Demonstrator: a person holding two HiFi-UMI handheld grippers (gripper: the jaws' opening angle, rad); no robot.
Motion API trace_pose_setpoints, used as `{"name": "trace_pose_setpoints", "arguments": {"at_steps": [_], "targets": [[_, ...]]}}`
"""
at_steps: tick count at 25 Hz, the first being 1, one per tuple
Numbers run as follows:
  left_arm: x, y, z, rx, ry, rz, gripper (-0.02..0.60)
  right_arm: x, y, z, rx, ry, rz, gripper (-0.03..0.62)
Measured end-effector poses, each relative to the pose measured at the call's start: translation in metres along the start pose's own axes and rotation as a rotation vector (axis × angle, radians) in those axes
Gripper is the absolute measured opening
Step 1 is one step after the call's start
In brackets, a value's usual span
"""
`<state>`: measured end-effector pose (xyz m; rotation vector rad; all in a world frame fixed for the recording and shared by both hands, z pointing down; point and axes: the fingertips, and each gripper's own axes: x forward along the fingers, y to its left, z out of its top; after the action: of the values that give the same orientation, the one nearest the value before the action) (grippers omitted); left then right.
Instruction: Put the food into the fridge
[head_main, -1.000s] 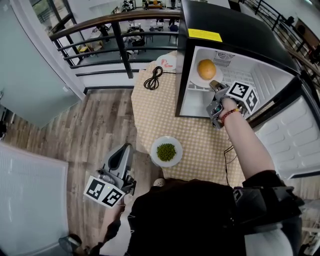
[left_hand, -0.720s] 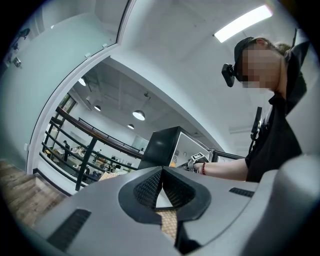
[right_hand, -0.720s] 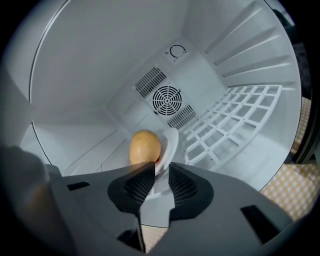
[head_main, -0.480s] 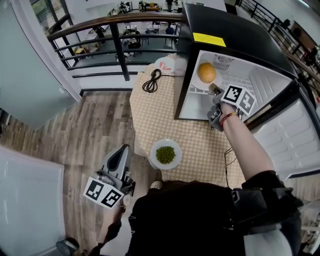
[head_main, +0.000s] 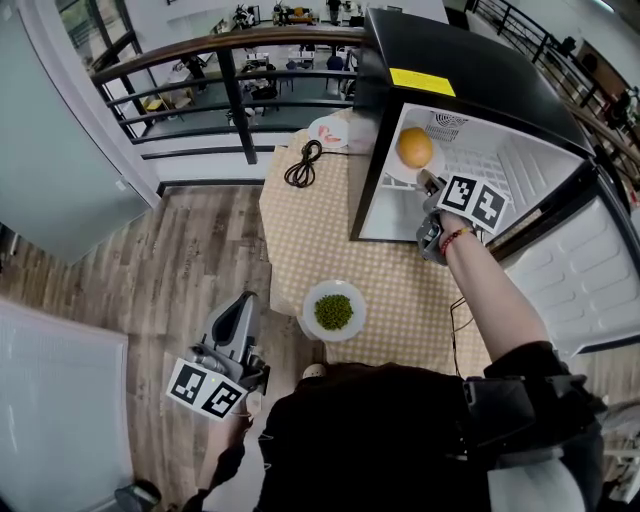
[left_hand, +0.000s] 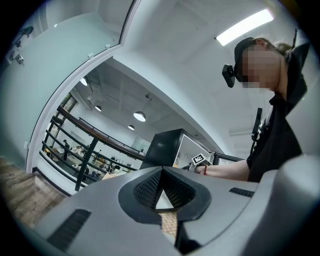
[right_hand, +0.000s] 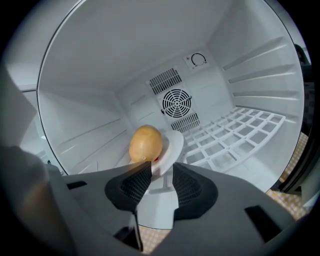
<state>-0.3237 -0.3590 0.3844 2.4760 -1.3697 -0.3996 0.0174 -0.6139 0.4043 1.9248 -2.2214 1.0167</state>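
A yellow-orange round fruit (head_main: 414, 147) (right_hand: 146, 143) lies on a white plate (head_main: 393, 168) (right_hand: 173, 144) inside the open fridge (head_main: 470, 70). My right gripper (head_main: 426, 182) (right_hand: 161, 170) reaches into the fridge mouth. Its jaws are opening, with the plate's near rim between the pads, and a gap shows on each side. A white bowl of green peas (head_main: 334, 310) stands on the checked table (head_main: 300, 230). My left gripper (head_main: 246, 300) (left_hand: 162, 170) hangs low beside the table over the wooden floor, shut and holding nothing.
The fridge door (head_main: 590, 290) stands open to the right. A wire shelf (right_hand: 235, 135) fills the fridge's right half. A black coiled cable (head_main: 306, 160) and a small patterned plate (head_main: 330, 128) lie at the table's far end. A dark railing (head_main: 230, 90) runs behind the table.
The right gripper has shifted only slightly at the plate's rim in the fridge. The left gripper has stayed low beside the table.
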Motion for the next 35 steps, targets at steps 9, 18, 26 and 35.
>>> {"name": "trace_pose_setpoints", "arguments": {"at_steps": [9, 18, 26, 35], "targets": [[-0.005, 0.004, 0.000, -0.006, -0.004, 0.006, 0.014, -0.005, 0.004, 0.001, -0.160, -0.037, -0.089, 0.161], [-0.008, 0.009, 0.001, -0.023, -0.015, 0.008, 0.014, -0.006, 0.007, 0.000, -0.227, -0.038, -0.137, 0.210], [-0.013, 0.010, 0.003, -0.020, -0.012, 0.011, 0.014, -0.008, 0.007, 0.001, -0.242, -0.044, -0.141, 0.210], [-0.026, 0.008, 0.015, 0.003, 0.008, 0.004, 0.014, -0.019, 0.001, 0.009, -0.250, -0.104, -0.155, 0.197]]}}
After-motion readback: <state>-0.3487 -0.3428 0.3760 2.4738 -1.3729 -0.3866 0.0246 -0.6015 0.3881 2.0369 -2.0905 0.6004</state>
